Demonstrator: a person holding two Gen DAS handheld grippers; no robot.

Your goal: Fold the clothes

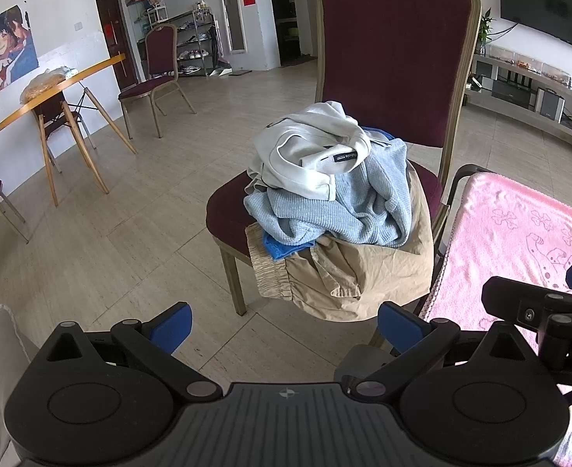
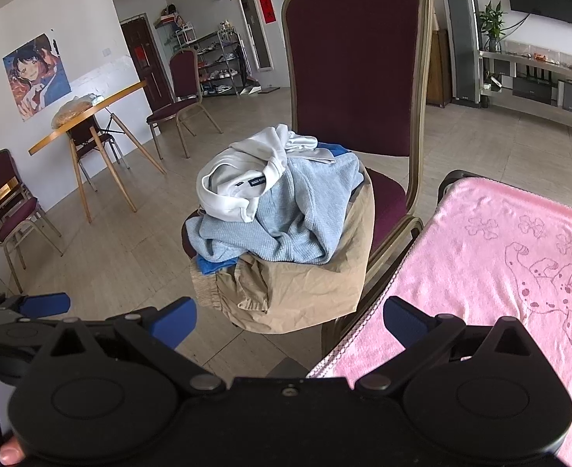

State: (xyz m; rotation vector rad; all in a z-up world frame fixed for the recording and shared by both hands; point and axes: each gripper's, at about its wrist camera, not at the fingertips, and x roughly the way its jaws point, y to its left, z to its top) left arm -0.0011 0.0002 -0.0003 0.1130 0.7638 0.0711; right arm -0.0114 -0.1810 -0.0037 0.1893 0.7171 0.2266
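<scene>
A pile of clothes sits on the seat of a maroon chair (image 1: 395, 50): a white garment (image 1: 309, 155) on top, a light blue knit (image 1: 348, 206) under it, a bright blue piece (image 1: 282, 249) and tan trousers (image 1: 344, 272) hanging over the seat's front. The same pile shows in the right wrist view, with the white garment (image 2: 239, 179), the knit (image 2: 305, 214) and the trousers (image 2: 297, 292). My left gripper (image 1: 286, 327) is open and empty, short of the pile. My right gripper (image 2: 289, 323) is open and empty, also short of it.
A table covered with a pink towel (image 1: 519, 241) stands right of the chair and also shows in the right wrist view (image 2: 500, 272). A wooden table (image 1: 60, 89) and more maroon chairs (image 1: 161, 74) stand at the left. A low TV shelf (image 2: 539, 78) runs along the right wall.
</scene>
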